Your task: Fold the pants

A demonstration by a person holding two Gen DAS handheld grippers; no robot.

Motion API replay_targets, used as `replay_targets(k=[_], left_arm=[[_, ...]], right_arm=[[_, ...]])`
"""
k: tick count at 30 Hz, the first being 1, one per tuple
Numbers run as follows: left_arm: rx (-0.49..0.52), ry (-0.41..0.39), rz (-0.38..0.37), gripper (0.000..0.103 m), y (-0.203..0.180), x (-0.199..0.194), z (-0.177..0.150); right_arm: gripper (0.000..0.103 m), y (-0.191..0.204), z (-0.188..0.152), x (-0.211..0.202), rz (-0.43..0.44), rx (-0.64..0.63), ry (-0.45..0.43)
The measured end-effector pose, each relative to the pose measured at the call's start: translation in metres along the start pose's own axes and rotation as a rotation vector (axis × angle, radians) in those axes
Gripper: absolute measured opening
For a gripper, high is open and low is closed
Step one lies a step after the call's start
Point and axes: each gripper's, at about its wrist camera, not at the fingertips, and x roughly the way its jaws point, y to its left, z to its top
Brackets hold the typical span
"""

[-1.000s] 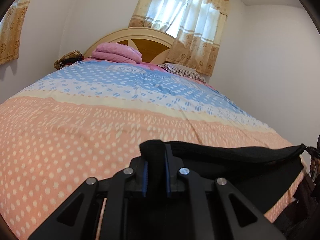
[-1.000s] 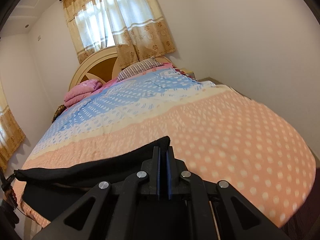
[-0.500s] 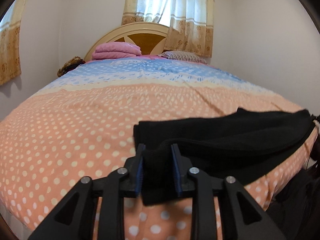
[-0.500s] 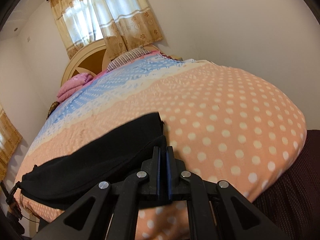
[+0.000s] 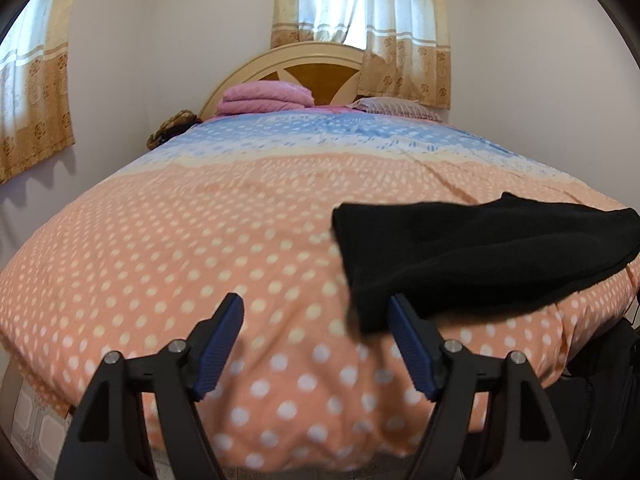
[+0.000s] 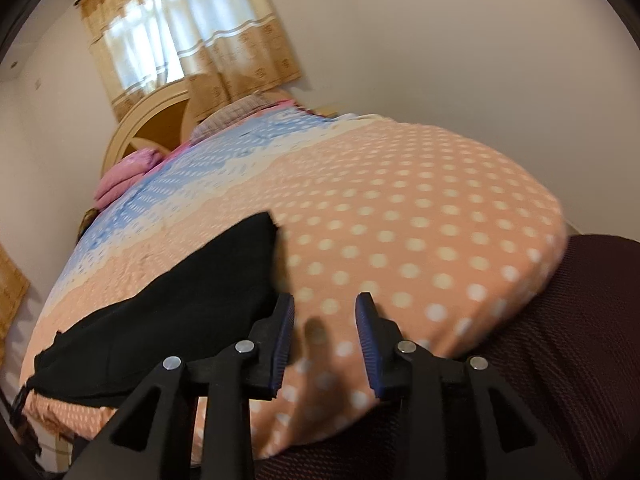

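The black pants (image 5: 480, 256) lie folded on the orange polka-dot bedspread (image 5: 200, 240) near the bed's foot edge. In the left wrist view they lie to the right, and one corner reaches my right finger. My left gripper (image 5: 316, 312) is open and empty over the bedspread. In the right wrist view the pants (image 6: 168, 316) lie to the left, touching my left finger. My right gripper (image 6: 325, 308) is open and empty over the bedspread (image 6: 420, 220).
A folded pink blanket (image 5: 264, 98) and a striped pillow (image 5: 396, 108) lie at the cream headboard (image 5: 316, 60). Curtained windows (image 5: 360, 4) are behind and at the left. A dark maroon fabric (image 6: 520, 380) is beside the bed's foot corner. White walls flank the bed.
Both grippers have opened and let go of the pants, which now lie on the bedspread. Both grippers have drawn back toward the foot edge.
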Motion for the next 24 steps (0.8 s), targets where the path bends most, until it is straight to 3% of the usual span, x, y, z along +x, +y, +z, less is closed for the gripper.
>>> replay_targets(k=[3,5,10,13,15,19,24], left_arm=[[-0.04,0.003,0.024,0.077,0.008,-0.001,-0.004],[-0.08,-0.001,0.047,0.077,0.015,-0.002,-0.005],[-0.16,-0.08,0.09,0.077,0.018,-0.016,0.008],[-0.175,-0.128,0.087,0.081,0.008,-0.023,0.021],[-0.178,-0.145,0.064,0.087,-0.005,-0.024,0.029],[-0.147,-0.146,-0.014,0.087,-0.038,-0.02,0.04],[-0.097,-0.103,-0.116,0.09,-0.086,-0.001,0.043]], right_arm=[[0.034,0.017,0.0,-0.018,0.002,-0.036,-0.042],[0.034,0.047,0.0,-0.026,0.054,-0.106,-0.048],[0.034,0.157,-0.021,-0.019,0.202,-0.36,0.035],[0.034,0.238,-0.054,-0.005,0.322,-0.529,0.115],[0.034,0.277,-0.076,0.002,0.399,-0.604,0.16],[0.034,0.351,-0.129,0.012,0.506,-0.789,0.23],[0.034,0.399,-0.174,0.019,0.562,-0.914,0.253]])
